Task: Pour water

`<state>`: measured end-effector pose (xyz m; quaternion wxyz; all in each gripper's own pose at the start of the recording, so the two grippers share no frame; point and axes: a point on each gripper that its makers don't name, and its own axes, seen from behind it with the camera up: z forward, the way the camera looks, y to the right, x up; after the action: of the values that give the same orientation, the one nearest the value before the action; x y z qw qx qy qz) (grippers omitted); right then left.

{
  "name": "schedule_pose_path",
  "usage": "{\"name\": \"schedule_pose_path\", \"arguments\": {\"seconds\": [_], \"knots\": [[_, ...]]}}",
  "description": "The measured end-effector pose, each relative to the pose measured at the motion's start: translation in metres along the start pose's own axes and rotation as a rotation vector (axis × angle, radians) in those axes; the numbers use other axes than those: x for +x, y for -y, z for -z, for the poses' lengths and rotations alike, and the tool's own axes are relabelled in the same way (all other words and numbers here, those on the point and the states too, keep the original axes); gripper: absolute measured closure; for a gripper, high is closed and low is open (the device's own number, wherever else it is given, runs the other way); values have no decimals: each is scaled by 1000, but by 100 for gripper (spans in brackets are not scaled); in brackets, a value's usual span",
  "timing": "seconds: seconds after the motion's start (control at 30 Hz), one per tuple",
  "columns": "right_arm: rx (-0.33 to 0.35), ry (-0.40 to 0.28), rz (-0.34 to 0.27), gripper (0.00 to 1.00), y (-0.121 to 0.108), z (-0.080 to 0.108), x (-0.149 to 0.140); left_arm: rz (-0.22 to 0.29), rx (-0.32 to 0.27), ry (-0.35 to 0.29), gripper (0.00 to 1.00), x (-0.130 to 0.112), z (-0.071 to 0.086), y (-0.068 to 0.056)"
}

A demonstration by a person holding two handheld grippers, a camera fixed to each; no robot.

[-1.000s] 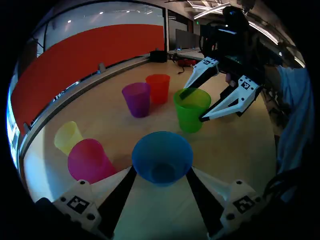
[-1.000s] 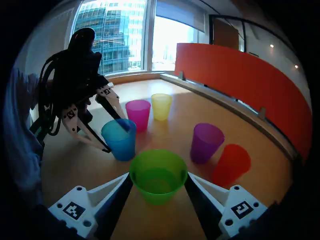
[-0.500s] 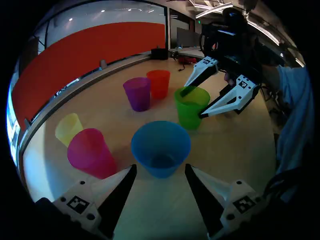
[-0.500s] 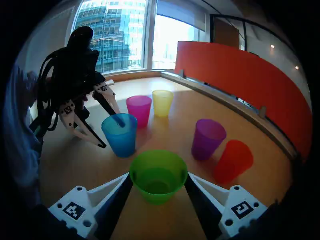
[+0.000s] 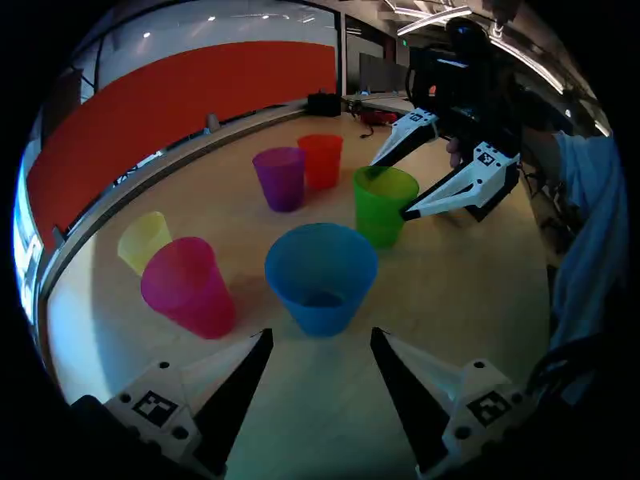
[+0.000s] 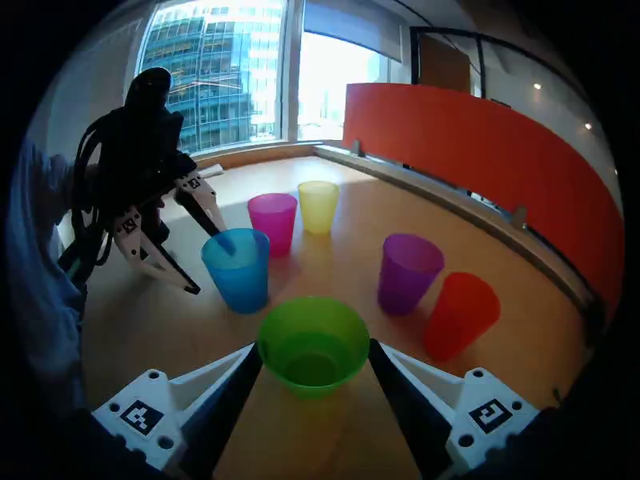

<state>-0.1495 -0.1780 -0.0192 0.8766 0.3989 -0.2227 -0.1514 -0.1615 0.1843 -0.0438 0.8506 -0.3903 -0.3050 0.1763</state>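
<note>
Now | left gripper [image 5: 320,334] wide open, empty, just short of translucent blue plastic cup [image 5: 320,276] | right gripper [image 6: 314,346] clamps translucent green plastic cup [image 6: 314,364] | we'd best tilt slowly over blue rim.

Open-plan office, orange partition [image 6: 496,152], high-rise windows [image 6: 232,72], ceiling strip lights [image 5: 432,16], wooden table [image 6: 344,264]

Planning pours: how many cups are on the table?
6: blue cup ahead of the left gripper, green cup flanked by the right gripper, pink cup and yellow cup toward the window, purple cup and orange cup toward the red wall.
</note>
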Motion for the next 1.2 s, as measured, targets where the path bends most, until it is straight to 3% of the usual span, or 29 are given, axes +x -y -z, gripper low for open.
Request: {"name": "schedule_pose_path", "arguments": {"seconds": [0.3,0.7,1.2], "knots": [[-31,14,10,0,1,14,-11,51,54,16,8,-10,9,13],[-102,-2,-30,0,-9,37,-17,112,142,-22,8,-10,32,32],[-238,-77,-121,0,-37,71,-12,262,313,-124,8,-9,66,75]]}}
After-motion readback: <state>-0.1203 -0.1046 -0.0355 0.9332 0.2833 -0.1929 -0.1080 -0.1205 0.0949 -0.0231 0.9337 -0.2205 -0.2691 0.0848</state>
